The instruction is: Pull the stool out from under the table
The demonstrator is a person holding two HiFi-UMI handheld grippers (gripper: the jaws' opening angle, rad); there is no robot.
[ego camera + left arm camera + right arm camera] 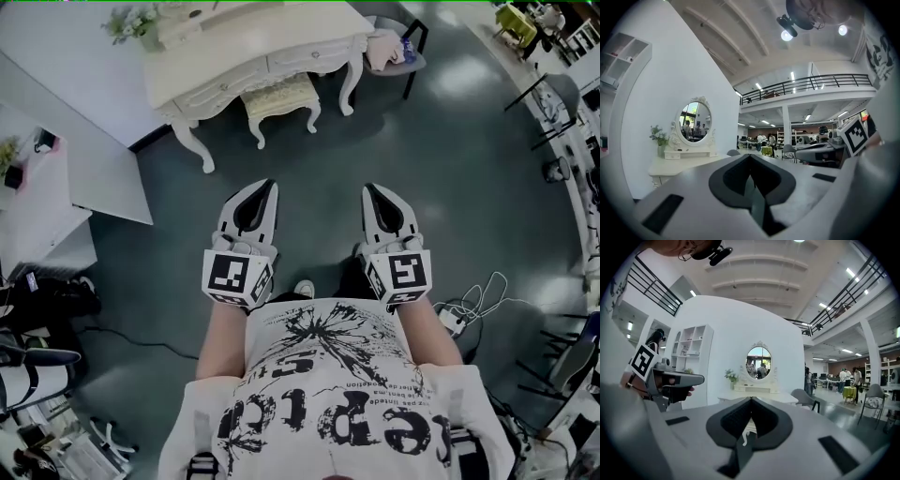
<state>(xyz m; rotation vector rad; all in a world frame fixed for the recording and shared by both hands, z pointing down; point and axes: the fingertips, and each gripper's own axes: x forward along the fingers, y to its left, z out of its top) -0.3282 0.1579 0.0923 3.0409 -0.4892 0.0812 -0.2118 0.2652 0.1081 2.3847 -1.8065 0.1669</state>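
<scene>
The cream stool (281,97) with curved legs stands tucked under the white dressing table (234,58) at the top of the head view. My left gripper (263,186) and right gripper (371,189) hover side by side over the dark floor, well short of the stool, both pointing towards it. Each is shut with nothing between its jaws. In the left gripper view the jaws (749,157) meet in front of the table (684,165) and its oval mirror (695,123). In the right gripper view the shut jaws (751,400) cover the table's (761,396) lower part; the stool is hidden there.
A grey chair (398,52) with pink cloth stands right of the table. A white partition wall (56,75) and shelves (28,206) lie to the left. Cables and a power strip (455,319) lie on the floor at the right. Chairs and desks line the right edge (562,94).
</scene>
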